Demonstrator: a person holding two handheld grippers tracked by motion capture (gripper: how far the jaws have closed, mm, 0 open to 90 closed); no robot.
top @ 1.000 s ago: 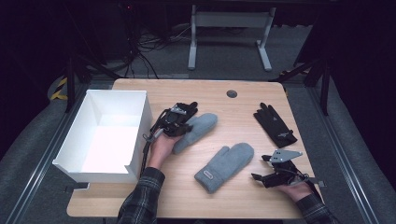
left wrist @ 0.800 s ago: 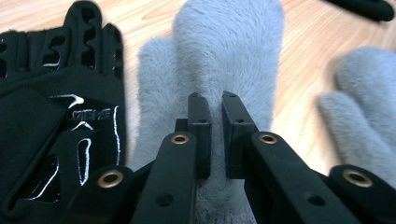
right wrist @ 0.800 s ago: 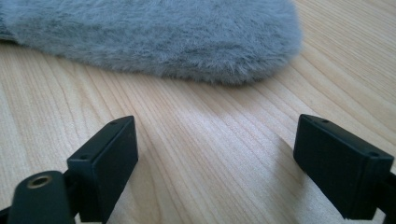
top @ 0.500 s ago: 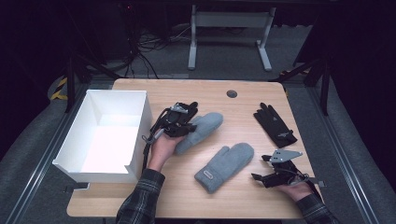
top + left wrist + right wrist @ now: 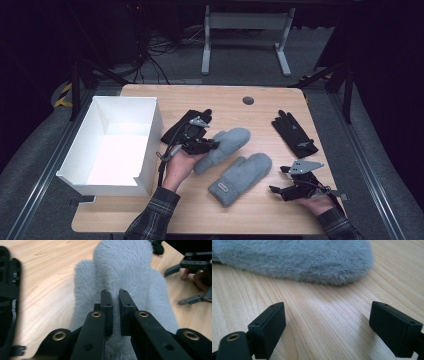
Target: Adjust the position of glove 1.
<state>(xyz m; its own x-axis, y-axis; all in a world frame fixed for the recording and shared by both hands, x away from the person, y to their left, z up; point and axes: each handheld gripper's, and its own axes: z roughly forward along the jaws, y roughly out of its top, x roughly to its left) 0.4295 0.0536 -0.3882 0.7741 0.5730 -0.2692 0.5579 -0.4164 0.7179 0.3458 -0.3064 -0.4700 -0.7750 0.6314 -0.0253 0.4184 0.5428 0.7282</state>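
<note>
Left gripper pinches the fuzzy edge of a grey mitten, jaws pressed nearly together on the fabric, at table centre, with the white box at its 9 o'clock. A second grey mitten lies flat at the first one's 5 o'clock, close beside it. Right gripper rests low on the table at 3 o'clock of that second mitten, jaws spread wide with bare wood between them; one black glove lies at its 12 o'clock, another under the left gripper.
</note>
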